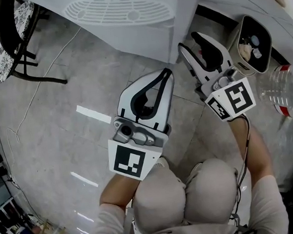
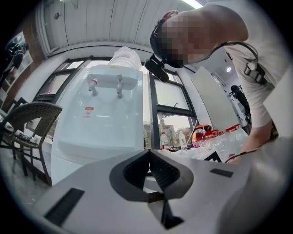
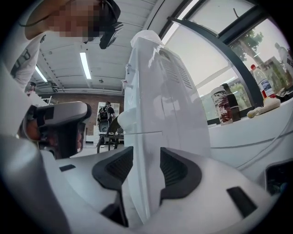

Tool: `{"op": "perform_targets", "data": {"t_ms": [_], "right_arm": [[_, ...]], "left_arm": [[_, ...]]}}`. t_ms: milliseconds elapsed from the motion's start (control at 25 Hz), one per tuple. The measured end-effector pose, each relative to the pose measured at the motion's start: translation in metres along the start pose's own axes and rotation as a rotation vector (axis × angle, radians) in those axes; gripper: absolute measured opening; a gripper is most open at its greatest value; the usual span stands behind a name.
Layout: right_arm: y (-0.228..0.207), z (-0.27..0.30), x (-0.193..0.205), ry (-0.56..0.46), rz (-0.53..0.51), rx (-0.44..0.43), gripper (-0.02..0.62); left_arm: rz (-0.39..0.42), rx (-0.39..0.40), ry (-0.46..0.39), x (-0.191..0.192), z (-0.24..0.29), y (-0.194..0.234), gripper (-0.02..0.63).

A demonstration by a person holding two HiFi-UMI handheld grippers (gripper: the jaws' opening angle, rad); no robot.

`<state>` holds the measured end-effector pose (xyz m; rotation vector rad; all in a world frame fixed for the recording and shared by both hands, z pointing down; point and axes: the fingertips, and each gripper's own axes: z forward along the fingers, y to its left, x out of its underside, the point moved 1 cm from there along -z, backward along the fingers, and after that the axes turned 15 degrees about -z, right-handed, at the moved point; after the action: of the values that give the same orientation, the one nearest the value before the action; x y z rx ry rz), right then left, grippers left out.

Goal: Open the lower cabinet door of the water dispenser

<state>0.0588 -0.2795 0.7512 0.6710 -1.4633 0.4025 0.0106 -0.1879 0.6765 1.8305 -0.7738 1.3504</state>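
Note:
The white water dispenser (image 1: 130,34) stands at the top of the head view, its drip grille facing up. In the left gripper view the water dispenser (image 2: 100,123) shows its two taps, with the lower cabinet front (image 2: 62,167) beneath them. My right gripper (image 1: 188,41) is open beside the dispenser's right corner. Seen from my right gripper (image 3: 146,157), that corner fills the gap between the jaws, and the lower cabinet door (image 3: 143,141) begins under a seam. Contact cannot be told. My left gripper (image 1: 168,72) is shut and empty, short of the front; its tips (image 2: 149,153) meet.
A dark chair (image 1: 9,39) stands left of the dispenser, and a thin cable (image 1: 38,92) runs over the tiled floor. A white bin (image 1: 254,40) and clear plastic bottles (image 1: 285,88) crowd the right side. My knees (image 1: 193,196) are close below the grippers.

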Motion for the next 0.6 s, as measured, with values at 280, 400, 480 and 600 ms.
{"op": "perform_targets", "data": {"t_ms": [280, 400, 480, 600], "right_arm": [[0.002, 0.013, 0.003, -0.009, -0.018, -0.008, 0.219], [0.002, 0.014, 0.004, -0.019, -0.019, 0.015, 0.219], [0.003, 0.014, 0.004, -0.025, -0.019, 0.027, 0.219], [0.001, 0.016, 0.005, -0.017, -0.03, 0.04, 0.219]], "left_arm": [[0.041, -0.02, 0.03, 0.011, 0.011, 0.007, 0.003], [0.082, -0.058, 0.06, 0.024, 0.017, 0.018, 0.003], [0.075, -0.088, 0.077, 0.031, 0.017, 0.028, 0.003], [0.055, -0.119, 0.066, 0.03, 0.015, 0.036, 0.003]]}}
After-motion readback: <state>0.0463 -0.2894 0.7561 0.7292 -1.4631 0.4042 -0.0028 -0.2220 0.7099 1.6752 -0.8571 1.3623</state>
